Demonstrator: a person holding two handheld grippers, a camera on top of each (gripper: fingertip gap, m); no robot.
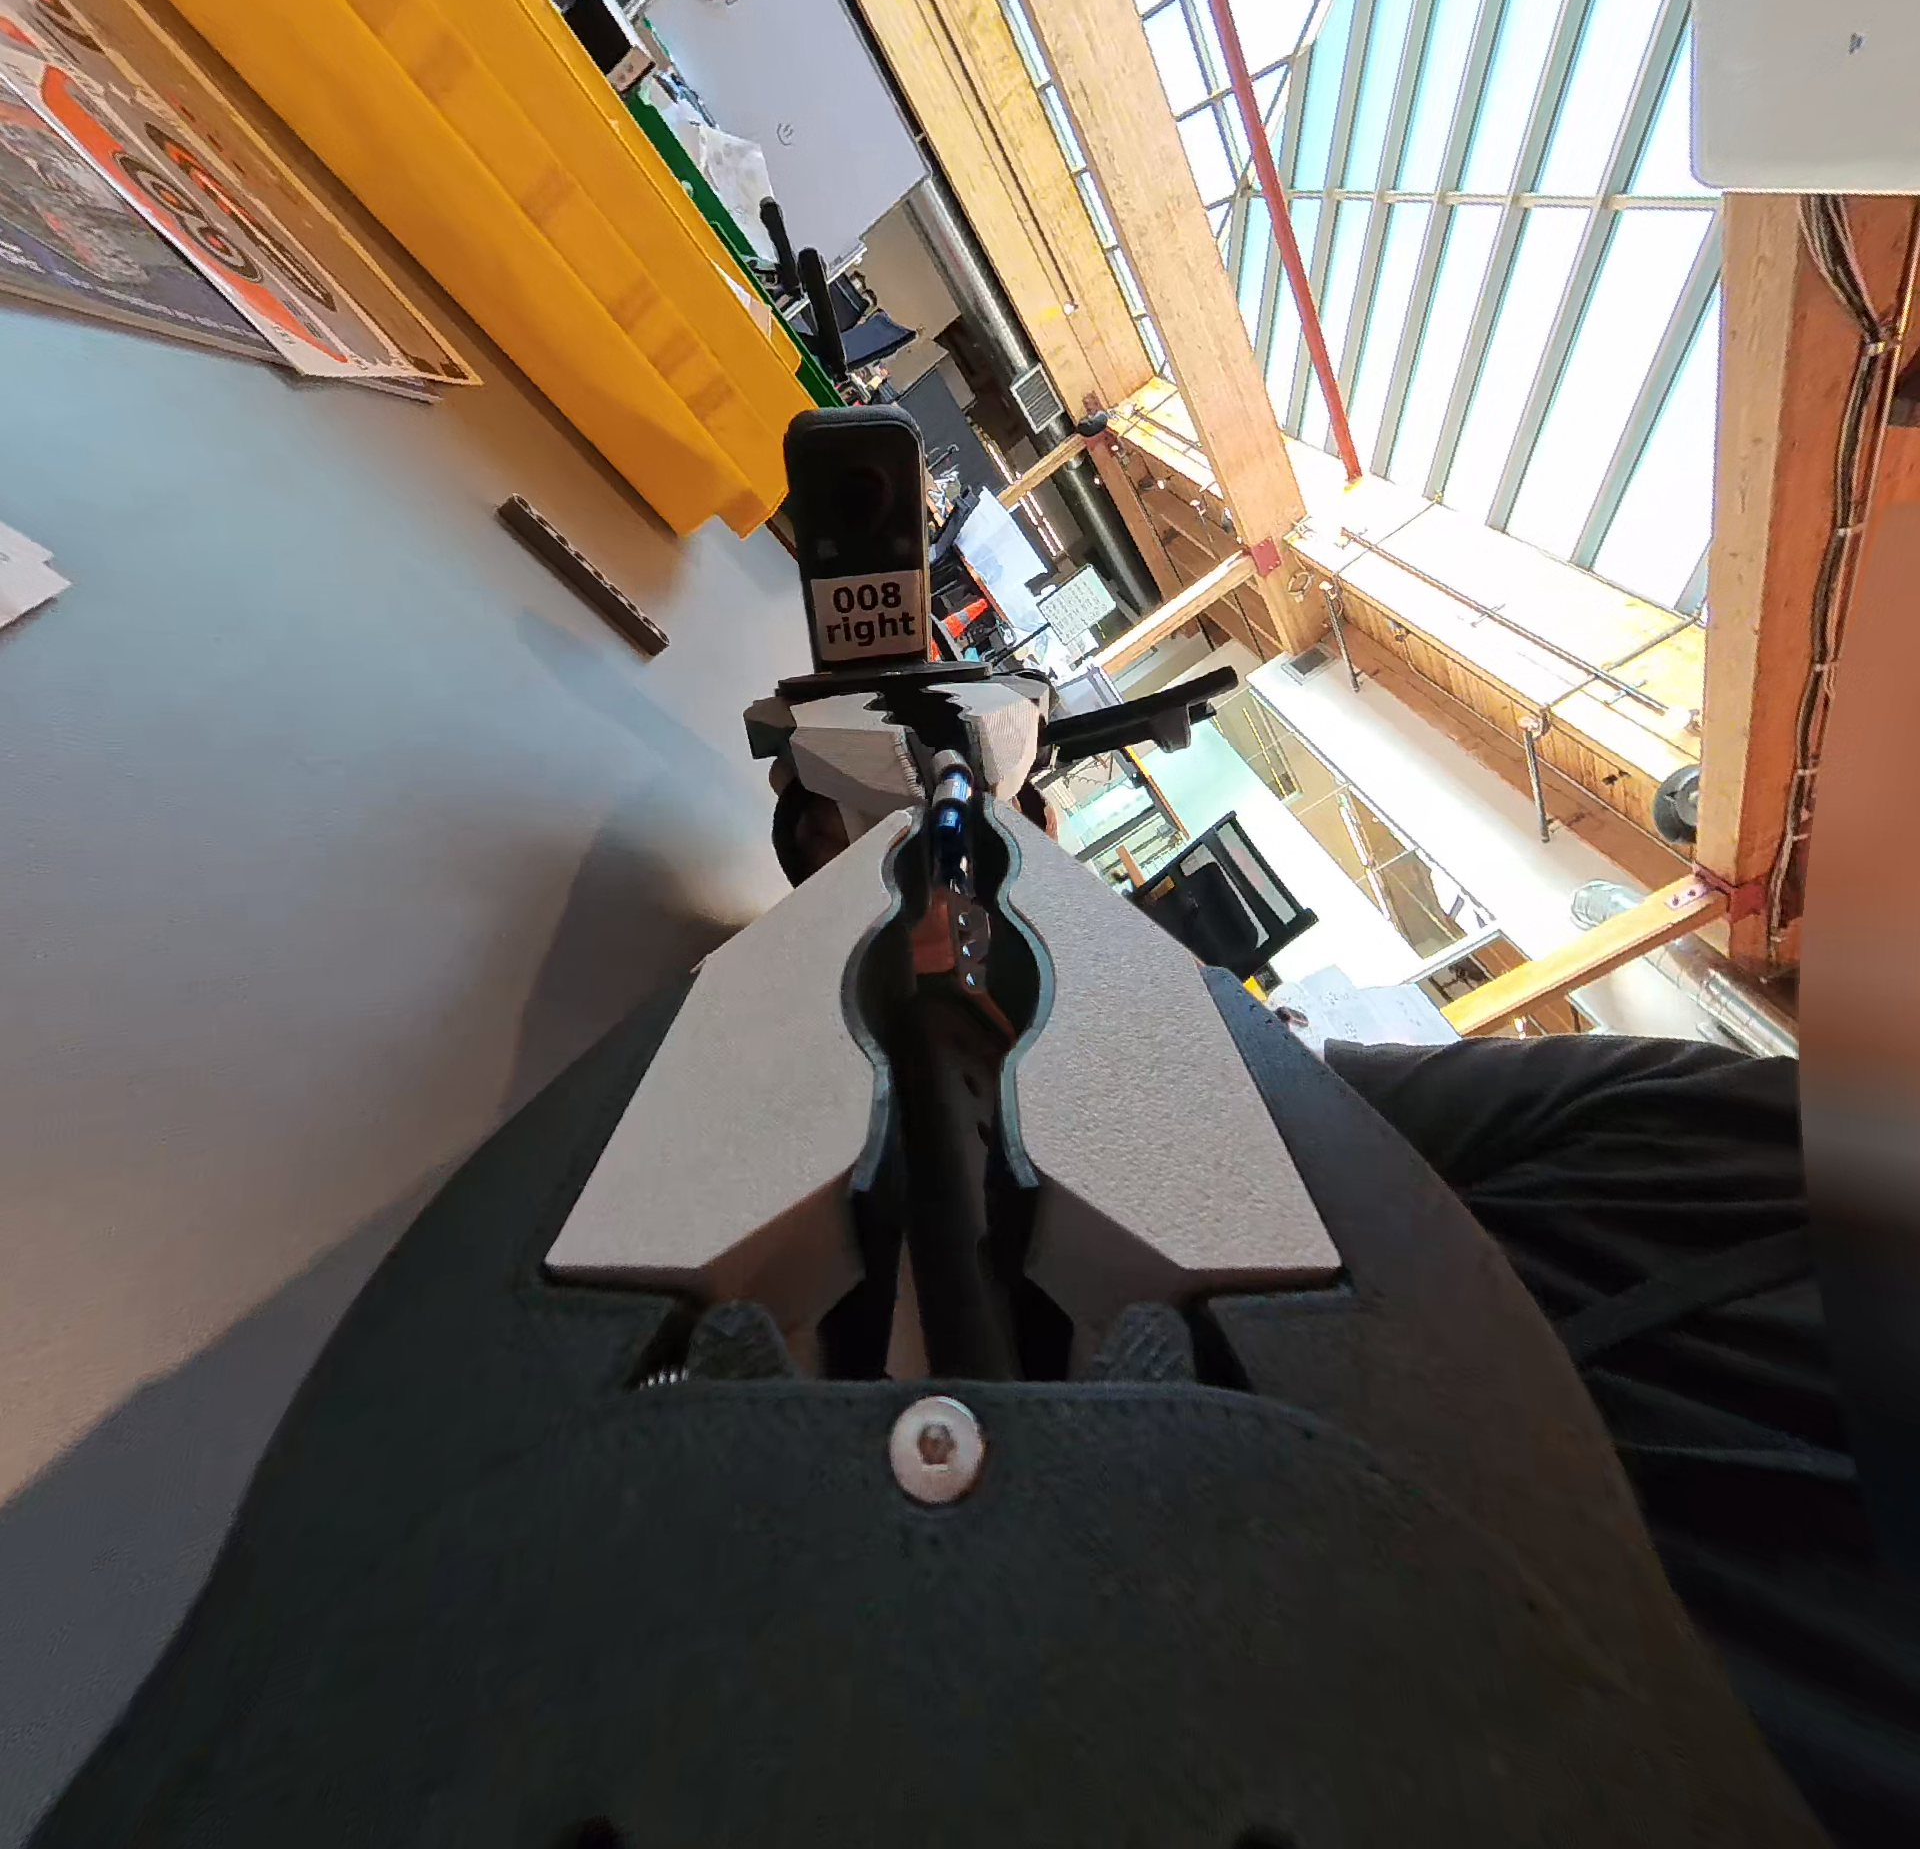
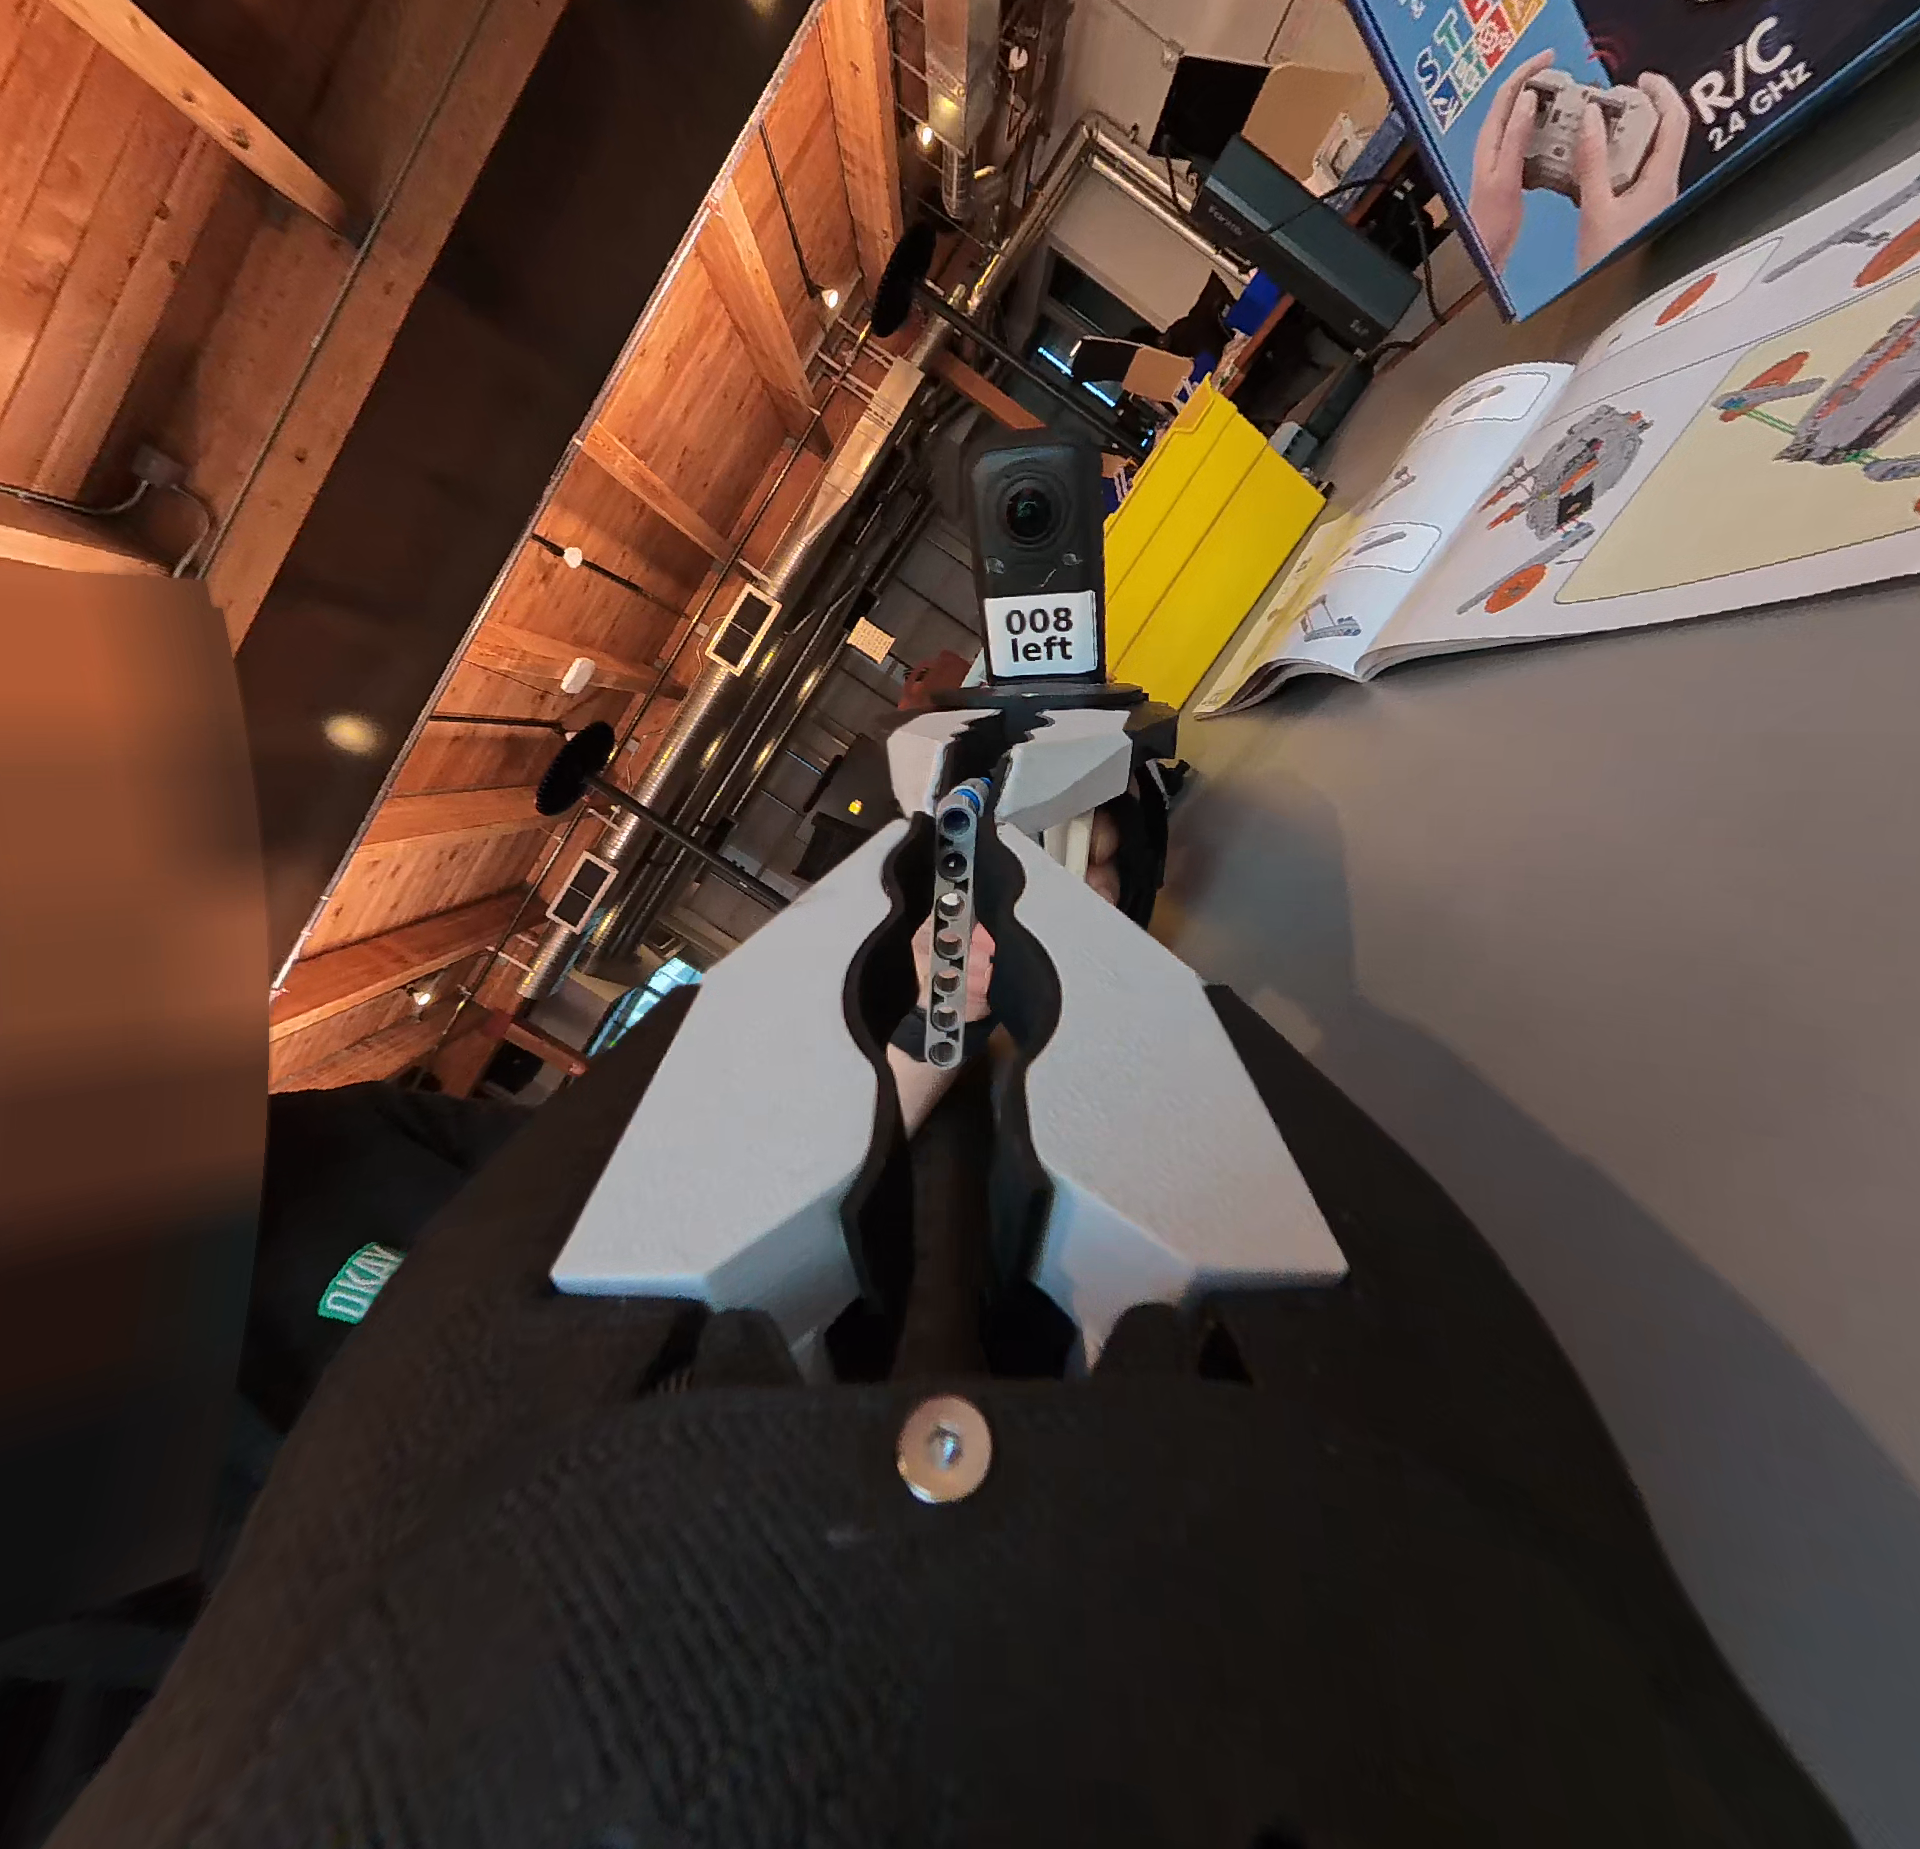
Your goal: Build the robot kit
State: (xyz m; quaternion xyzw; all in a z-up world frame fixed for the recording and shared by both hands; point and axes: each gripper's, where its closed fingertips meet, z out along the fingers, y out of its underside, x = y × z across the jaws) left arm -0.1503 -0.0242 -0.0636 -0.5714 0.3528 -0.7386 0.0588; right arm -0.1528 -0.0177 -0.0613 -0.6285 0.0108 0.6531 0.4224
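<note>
Left gripper (image 1: 951, 825): closed to a narrow slot, tips apparently pinched on a short blue pin (image 1: 948, 812). Right gripper (image 2: 954, 835): likewise almost fully closed, tips on the upper end of a grey perforated beam (image 2: 948, 952). Held tip to tip, facing one another, both lifted above the grey table (image 1: 260, 760).

Pin and beam meeting right where the two pairs of tips meet. Rest of beam visible through the right gripper's finger gap, slanting back towards a hand (image 2: 920, 1082) below. Seating of pin in the end hole: cannot tell, joint too small and partly hidden by the tips.

Handling notes (judgement only):
- Keep pin axis square to the beam face; any tilt likely to jam a fit of this kind.
- Grip on beam close to the joint: good, little lever for bending. Hold firm.
- Pin small and round, so liable to roll or pivot between flat tips. Press along its axis only, slowly, without twisting.
- Keep both wrists level; a small sideways drift probably enough to lever the pin out of the pinch.

Surroundings:
- Yellow bin (image 1: 499, 189) at the far side of the table.
- Dark strip (image 1: 582, 573) lying flat on the table just in front of the bin.
- Open instruction booklet (image 2: 1558, 511) and printed box (image 2: 1621, 85), well apart from both grippers.
</note>
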